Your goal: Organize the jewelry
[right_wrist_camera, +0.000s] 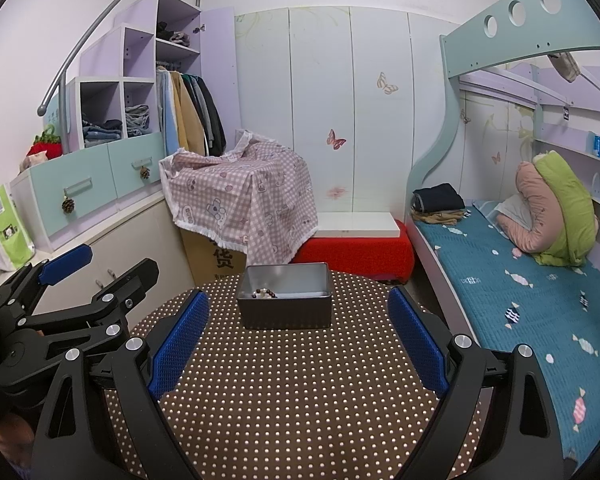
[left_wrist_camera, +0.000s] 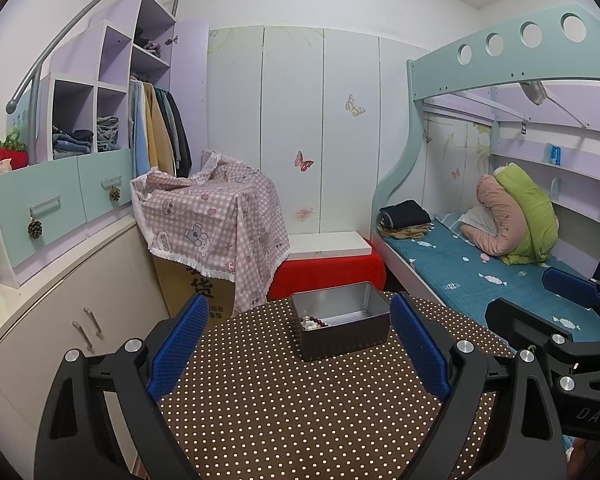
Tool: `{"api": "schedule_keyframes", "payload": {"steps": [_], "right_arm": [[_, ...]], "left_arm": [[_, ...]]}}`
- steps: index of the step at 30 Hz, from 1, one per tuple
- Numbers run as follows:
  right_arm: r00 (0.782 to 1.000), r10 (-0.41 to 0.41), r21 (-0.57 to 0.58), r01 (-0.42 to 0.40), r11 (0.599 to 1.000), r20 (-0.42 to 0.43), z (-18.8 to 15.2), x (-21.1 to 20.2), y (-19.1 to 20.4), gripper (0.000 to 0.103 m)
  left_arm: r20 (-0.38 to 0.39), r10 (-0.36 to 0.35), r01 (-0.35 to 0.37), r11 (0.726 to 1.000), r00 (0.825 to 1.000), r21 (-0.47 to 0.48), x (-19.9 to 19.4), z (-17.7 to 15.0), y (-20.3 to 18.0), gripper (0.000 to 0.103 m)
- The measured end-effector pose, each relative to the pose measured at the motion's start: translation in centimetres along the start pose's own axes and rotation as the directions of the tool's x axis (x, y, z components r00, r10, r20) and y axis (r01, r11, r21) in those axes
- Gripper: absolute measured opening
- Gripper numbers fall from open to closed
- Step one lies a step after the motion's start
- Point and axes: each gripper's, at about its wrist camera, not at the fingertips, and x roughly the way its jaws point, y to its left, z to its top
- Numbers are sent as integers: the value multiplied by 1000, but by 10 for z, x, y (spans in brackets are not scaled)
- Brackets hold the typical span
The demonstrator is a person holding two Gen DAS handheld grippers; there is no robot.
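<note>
A dotted table [left_wrist_camera: 300, 400] holds a tin [left_wrist_camera: 342, 320] at its far edge.
Beads [left_wrist_camera: 314, 323] lie inside; left gripper [left_wrist_camera: 298, 344] and right gripper [right_wrist_camera: 298, 340] hover near, both spread apart, empty.

Both views are evenly and fairly brightly lit by soft, cool indoor light that seems to come from overhead, though no lamp shows. Shadows are faint; the space under the upper bunk [left_wrist_camera: 540, 92] is only slightly dimmer. The metal box [right_wrist_camera: 285, 295] shows a pale sheen on its inner wall, without harsh glare. Fisheye distortion bends the wardrobe doors [left_wrist_camera: 292, 120] and the handrail [right_wrist_camera: 100, 28], and black vignetting fills the corners. The dotted tabletop [left_wrist_camera: 300, 400] is sharp; the beads in the box are too small to make out clearly.
</note>
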Motion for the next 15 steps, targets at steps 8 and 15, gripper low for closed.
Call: {"api": "schedule_keyframes", "payload": {"steps": [8,15], "right_arm": [[1000,3,-3,-3,1000,2,0,-1,5,88],[1000,3,-4,-3,1000,2,0,-1,7,88]], "left_arm": [[5,8,-8,1000,1000,-3,0,1,1,89],[7,15,-15,1000,1000,4,-1,2,1,89]]}}
